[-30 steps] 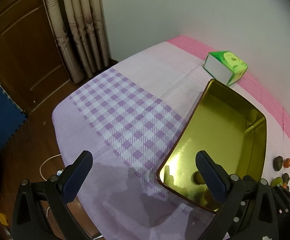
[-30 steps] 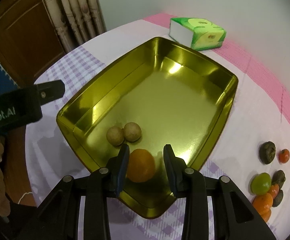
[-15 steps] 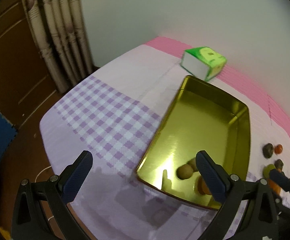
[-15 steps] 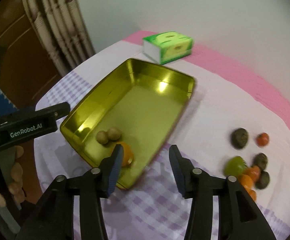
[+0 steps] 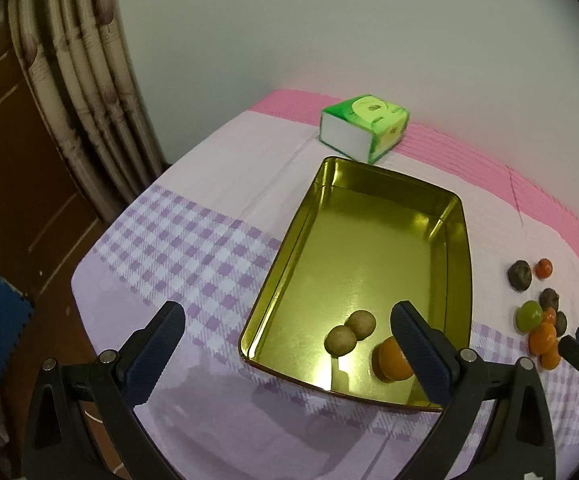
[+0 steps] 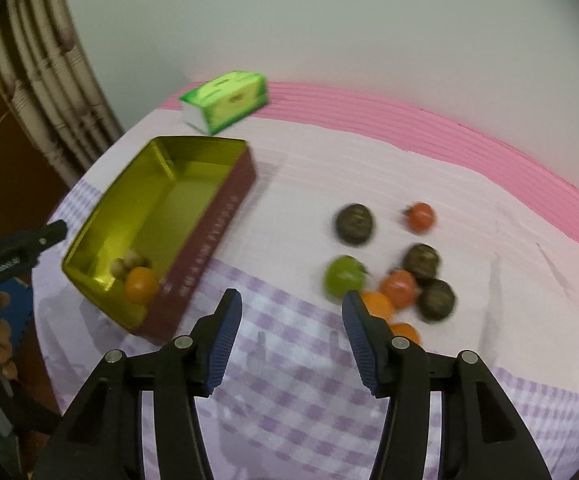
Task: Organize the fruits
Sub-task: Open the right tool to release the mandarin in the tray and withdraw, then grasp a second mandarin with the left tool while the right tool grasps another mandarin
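- Round table under a cloth (image 5: 217, 184) of lilac checks, pale middle and pink border, pushed up to a white wall (image 6: 329, 20); curtain (image 5: 85, 92) and brown door off to the left.
- Gold tin tray (image 5: 285, 276) sitting mid-table, green tissue box (image 5: 363, 128) just beyond its far end.
- In the tray's near corner: one orange (image 5: 391, 360) and two small brown fruits (image 5: 349, 332) touching each other.
- Right gripper (image 6: 291, 336) up over bare checked cloth, jaws just been opening, parted with nothing between them; orange lying apart in the tray, off to its left.
- Just ahead and right of its right finger: loose fruit pile (image 6: 393, 272) of a green one, several orange ones, dark wrinkled ones; blurred.
- Left gripper (image 5: 285, 350) hanging wide open at the tray's near edge, empty; right finger overlapping the orange in view, contact impossible to tell.
- Fingers (image 6: 1, 344) of a person's hand at far left, on the left gripper's handle.
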Demonstrator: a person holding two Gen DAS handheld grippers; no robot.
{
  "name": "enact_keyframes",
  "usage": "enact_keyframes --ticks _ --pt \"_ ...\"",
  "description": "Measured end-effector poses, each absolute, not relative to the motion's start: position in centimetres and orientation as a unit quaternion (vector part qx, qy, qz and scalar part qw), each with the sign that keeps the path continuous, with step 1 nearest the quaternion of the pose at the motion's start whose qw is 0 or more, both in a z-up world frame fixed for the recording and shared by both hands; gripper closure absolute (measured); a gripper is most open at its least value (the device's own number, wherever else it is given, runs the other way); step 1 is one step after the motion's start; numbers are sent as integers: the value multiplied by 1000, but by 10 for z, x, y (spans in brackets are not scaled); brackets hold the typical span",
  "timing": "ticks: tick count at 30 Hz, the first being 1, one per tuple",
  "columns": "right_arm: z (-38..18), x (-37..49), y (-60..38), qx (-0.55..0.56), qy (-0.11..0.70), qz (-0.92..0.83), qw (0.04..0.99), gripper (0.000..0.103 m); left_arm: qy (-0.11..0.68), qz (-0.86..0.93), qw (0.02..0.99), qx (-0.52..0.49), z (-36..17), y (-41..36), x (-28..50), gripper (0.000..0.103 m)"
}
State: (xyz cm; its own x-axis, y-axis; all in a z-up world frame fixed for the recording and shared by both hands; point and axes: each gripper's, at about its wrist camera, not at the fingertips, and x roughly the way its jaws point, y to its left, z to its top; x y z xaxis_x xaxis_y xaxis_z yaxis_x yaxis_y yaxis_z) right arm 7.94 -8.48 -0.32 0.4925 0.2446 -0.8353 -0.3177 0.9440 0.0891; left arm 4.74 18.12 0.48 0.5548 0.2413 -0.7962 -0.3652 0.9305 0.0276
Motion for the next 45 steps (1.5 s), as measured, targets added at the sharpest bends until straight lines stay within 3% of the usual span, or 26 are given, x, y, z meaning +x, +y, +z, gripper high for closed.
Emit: enact_keyframes --ticks 31,45 --pt "-49 41 -212 27 512 66 856 47 456 116 882 10 -1 131 46 1" --pt "-71 63 -175 -5 525 119 843 47 475 89 875 40 -3 90 53 1"
